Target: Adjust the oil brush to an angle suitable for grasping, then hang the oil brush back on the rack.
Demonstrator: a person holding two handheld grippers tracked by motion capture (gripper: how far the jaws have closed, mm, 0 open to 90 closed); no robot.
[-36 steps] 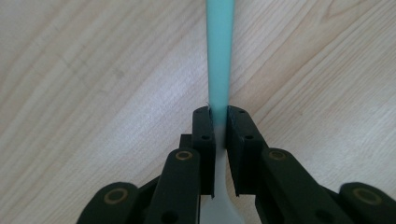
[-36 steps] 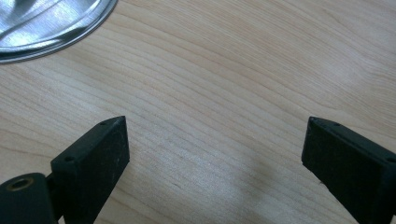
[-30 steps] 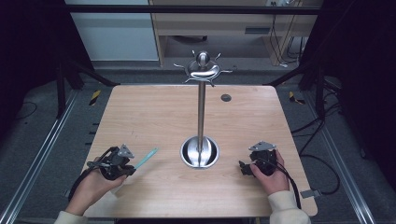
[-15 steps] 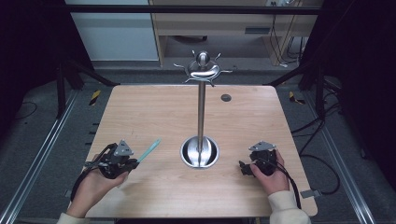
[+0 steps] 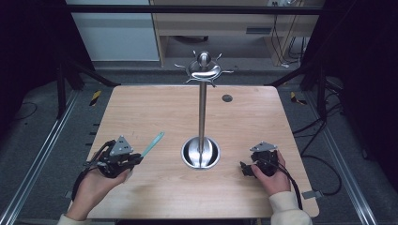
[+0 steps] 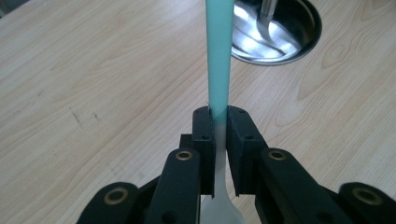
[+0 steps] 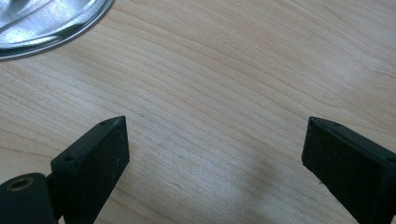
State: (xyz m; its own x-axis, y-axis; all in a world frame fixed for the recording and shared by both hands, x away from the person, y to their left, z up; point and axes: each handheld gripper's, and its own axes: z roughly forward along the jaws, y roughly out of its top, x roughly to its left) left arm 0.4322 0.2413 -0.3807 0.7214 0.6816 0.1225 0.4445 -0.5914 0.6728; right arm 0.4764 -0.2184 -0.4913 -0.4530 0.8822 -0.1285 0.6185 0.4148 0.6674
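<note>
A teal-handled utensil (image 6: 219, 60), pale at its wider lower end and probably a spoon or small spatula, is clamped between the jaws of the left gripper (image 6: 218, 122). In the high view the same utensil (image 5: 152, 143) angles up and away from the left gripper (image 5: 136, 158), its free tip pointing toward the metal stand (image 5: 202, 108), apart from the wooden table (image 5: 155, 108) beneath it.

The stand rises from a round, shiny base dish (image 5: 201, 153) in the middle of the table to a crown of hooks (image 5: 204, 70) at the top. The likely aim is to hang the utensil on one of those hooks, though no hanging hole can be made out on the handle.

The right gripper (image 5: 247, 169) rests low on the table to the right of the dish, its jaws spread wide with nothing between them, as the right gripper view shows over bare wood (image 7: 224, 121).

The risks lie in the grip and the reach. The jaws pinch a narrow, smooth handle near its lower end, so the long free part could pivot or slip if it knocks the pole. The hooks sit high, and a sideways bump could rock the stand, since the right gripper is not steadying its base.
</note>
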